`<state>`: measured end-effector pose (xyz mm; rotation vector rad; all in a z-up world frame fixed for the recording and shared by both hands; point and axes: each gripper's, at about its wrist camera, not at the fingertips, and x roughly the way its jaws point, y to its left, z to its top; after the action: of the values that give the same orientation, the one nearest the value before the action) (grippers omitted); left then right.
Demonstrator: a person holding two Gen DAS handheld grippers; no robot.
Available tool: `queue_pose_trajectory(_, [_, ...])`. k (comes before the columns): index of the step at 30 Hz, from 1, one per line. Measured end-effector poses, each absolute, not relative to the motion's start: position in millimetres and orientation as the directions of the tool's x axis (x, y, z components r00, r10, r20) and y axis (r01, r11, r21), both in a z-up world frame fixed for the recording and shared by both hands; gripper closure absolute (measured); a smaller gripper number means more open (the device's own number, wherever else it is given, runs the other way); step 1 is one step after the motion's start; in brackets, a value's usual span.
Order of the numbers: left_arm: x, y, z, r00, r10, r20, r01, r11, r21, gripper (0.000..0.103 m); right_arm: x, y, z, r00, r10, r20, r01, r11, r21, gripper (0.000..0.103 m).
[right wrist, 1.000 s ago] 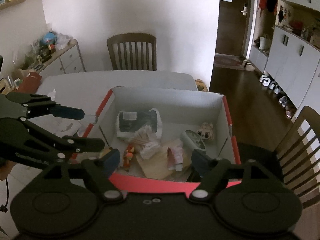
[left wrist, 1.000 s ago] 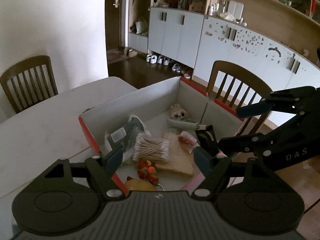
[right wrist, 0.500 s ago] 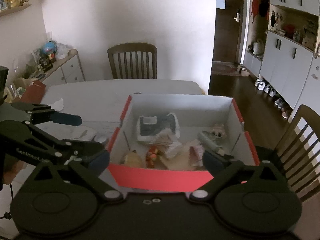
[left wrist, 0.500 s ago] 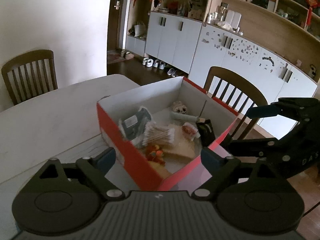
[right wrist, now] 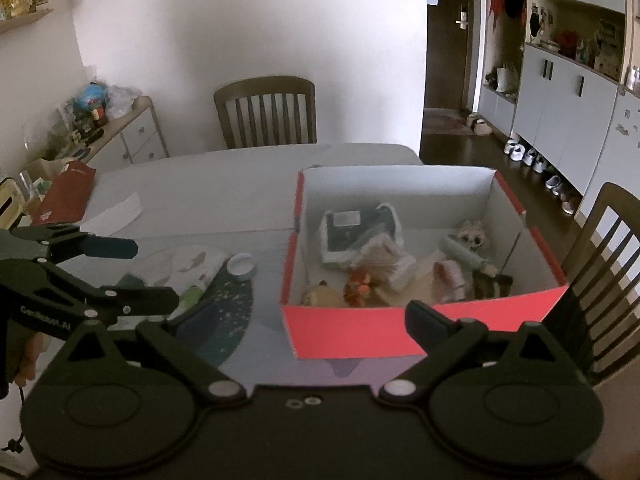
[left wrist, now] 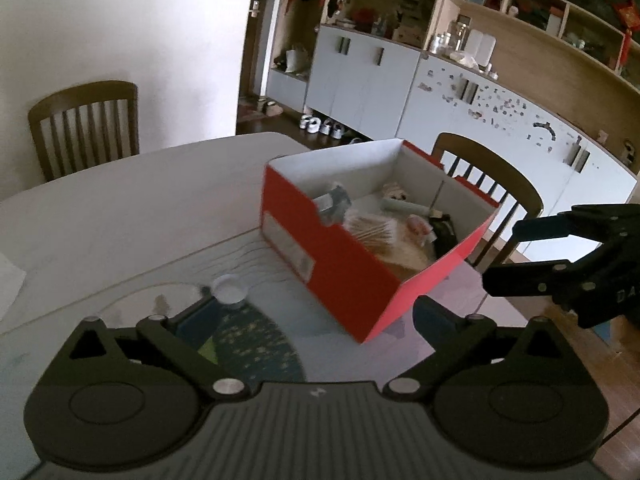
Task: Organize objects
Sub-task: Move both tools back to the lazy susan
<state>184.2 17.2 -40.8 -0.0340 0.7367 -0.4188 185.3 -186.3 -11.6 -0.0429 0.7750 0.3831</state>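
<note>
The box [right wrist: 352,330] stands on the counter [right wrist: 224,184] near its right-hand edge, with a chair [right wrist: 608,248] just beyond its right wall. It is an open, lidless carton of thin card, red outside and white inside, with straight walls and square corners. Judged from its build, it is light but only moderately stiff: the walls will flex if pinched at mid-span, so take hold at a corner or close over the top edge of a short wall, and lift level. Its contents lie loose and mixed. Toward the box's far left lies a soft pouch [right wrist: 356,232] in crinkled wrap; in front of it a packet of cotton swabs [right wrist: 384,258], light and slippery in film. Near the front wall sit a small orange toy [right wrist: 360,286] and a flat tan slab [left wrist: 404,258]. At the far right lies a plush [right wrist: 472,236] beside a smooth tube [right wrist: 464,256] that is likely to roll. Left of the box, on a printed mat [right wrist: 224,312], rests a shallow white cap [right wrist: 242,266]. The left gripper [right wrist: 136,272] and right gripper [left wrist: 500,252] have both just been opening; the jaws stand released, with nothing between them, short of the box.
</note>
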Motion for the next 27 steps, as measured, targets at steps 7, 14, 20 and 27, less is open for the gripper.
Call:
queue_pose_trajectory(7, [177.2, 47.6, -55.6, 0.652, -0.364, -0.666, 0.341, 0.924, -0.171, 0.000, 177.6, -153.6, -21.7, 0.633, 0.313, -0.708, -0.341, 0.934, 0.108, 0.004])
queue_pose_trajectory(14, [181.0, 67.4, -76.1, 0.652, -0.316, -0.689, 0.333, 0.936, -0.114, 0.000, 183.1, -117.6, -31.1, 0.612, 0.316, -0.725, -0.332, 0.935, 0.127, 0.004])
queue_pose_trajectory(20, [189.0, 73.9, -99.4, 0.649, -0.296, -0.701, 0.334, 0.938, -0.086, 0.000, 196.0, -85.9, -40.1, 0.602, 0.318, -0.733, -0.324, 0.936, 0.139, 0.004])
queue_pose_trajectory(27, [203.4, 72.0, -124.7, 0.643, -0.262, -0.719, 0.297, 0.952, -0.081, 0.000, 215.2, -61.8, -50.9, 0.602, 0.280, -0.747, -0.280, 0.951, 0.131, 0.004])
